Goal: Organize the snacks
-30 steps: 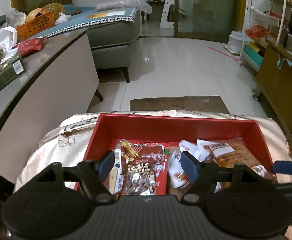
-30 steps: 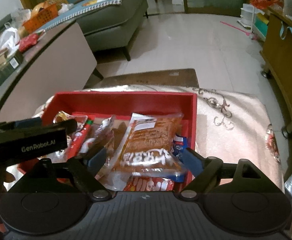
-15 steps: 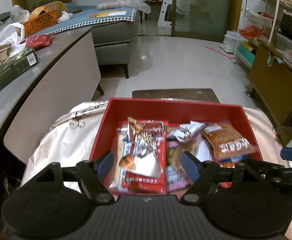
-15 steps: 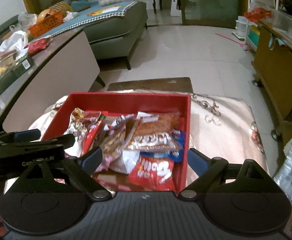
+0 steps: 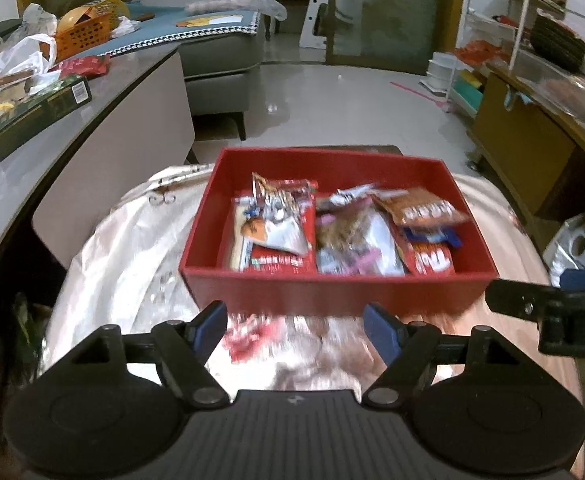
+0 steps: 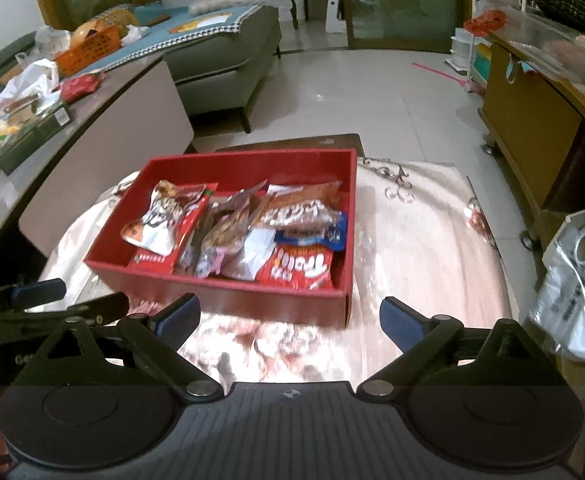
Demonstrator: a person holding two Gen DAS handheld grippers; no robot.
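Left tool (image 5: pixel 295 321): spread, empty. Right tool (image 6: pixel 289 317): jaws just widened, nothing between; side lettering cut off, "D…". Red box (image 6: pixel 228 295) on cloth-covered bench (image 6: pixel 420 248), packed with snacks (image 6: pixel 252 236); packet print unreadable.

one red box (image 6: pixel 228 298) — two grippers

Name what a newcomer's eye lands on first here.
The red box in the middle of the pale patterned cloth, heaped with bright snack packets. Then both empty grippers, left and right, hovering open before its near wall.
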